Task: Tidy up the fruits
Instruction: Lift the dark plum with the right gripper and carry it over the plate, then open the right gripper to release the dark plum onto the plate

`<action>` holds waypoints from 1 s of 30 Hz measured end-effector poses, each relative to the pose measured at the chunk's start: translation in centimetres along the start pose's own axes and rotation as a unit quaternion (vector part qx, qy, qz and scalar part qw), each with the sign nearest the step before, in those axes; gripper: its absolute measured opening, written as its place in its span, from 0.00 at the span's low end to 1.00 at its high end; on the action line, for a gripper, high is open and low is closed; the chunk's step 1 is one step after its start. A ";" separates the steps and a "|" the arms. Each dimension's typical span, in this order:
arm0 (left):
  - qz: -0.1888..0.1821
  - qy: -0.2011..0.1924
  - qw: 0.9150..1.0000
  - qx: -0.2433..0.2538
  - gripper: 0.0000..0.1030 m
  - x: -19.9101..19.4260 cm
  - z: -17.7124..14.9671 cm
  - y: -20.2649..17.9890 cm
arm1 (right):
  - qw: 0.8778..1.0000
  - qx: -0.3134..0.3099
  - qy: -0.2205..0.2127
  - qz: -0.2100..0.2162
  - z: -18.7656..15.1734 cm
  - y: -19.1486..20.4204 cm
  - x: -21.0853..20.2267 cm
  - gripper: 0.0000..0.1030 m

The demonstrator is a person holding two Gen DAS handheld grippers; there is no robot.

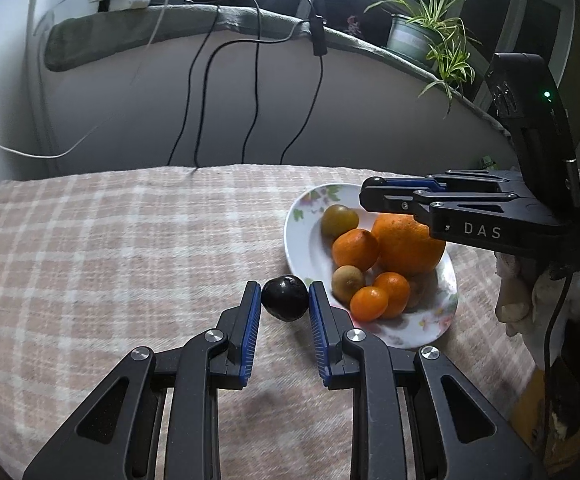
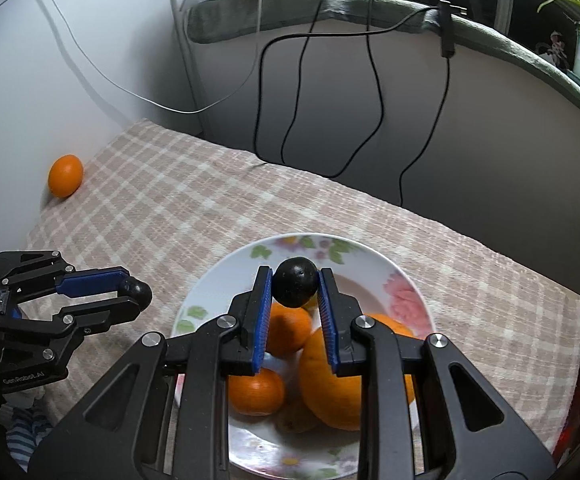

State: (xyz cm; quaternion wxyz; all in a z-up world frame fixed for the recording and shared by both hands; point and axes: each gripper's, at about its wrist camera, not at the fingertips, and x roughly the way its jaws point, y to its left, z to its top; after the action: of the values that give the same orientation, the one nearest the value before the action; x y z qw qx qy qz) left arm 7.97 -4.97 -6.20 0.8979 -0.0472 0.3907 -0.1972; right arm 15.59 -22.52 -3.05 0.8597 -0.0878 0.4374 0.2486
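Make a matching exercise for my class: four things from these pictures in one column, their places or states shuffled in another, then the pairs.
1 large orange
2 lone small orange
3 potted plant
4 right tongs

a on the ledge
b shut on a dark fruit
c on the flowered plate
d alone on the checked cloth

Pairs: 1-c, 2-d, 3-a, 4-b

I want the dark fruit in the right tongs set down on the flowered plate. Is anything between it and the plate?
Nothing visible blocks the way. The right tongs hold the dark fruit above the plate. The oranges fill the near part, but the far part is bare.
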 end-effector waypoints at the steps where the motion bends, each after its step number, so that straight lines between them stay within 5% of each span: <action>1: -0.001 0.001 1.000 0.002 0.22 0.2 0.1 -0.2 | 1.000 0.001 0.001 0.000 0.0 -0.2 0.1 0.23; 30: -0.016 0.016 1.000 0.016 0.22 2.1 1.1 -2.1 | 1.000 0.006 0.021 0.000 -0.2 -1.6 1.8 0.23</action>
State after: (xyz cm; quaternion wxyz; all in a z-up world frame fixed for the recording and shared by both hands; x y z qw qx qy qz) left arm 9.39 -7.85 -6.40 0.8888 -0.0360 0.4011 -0.2187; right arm 17.15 -23.32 -4.67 0.8507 -0.0874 0.4571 0.2442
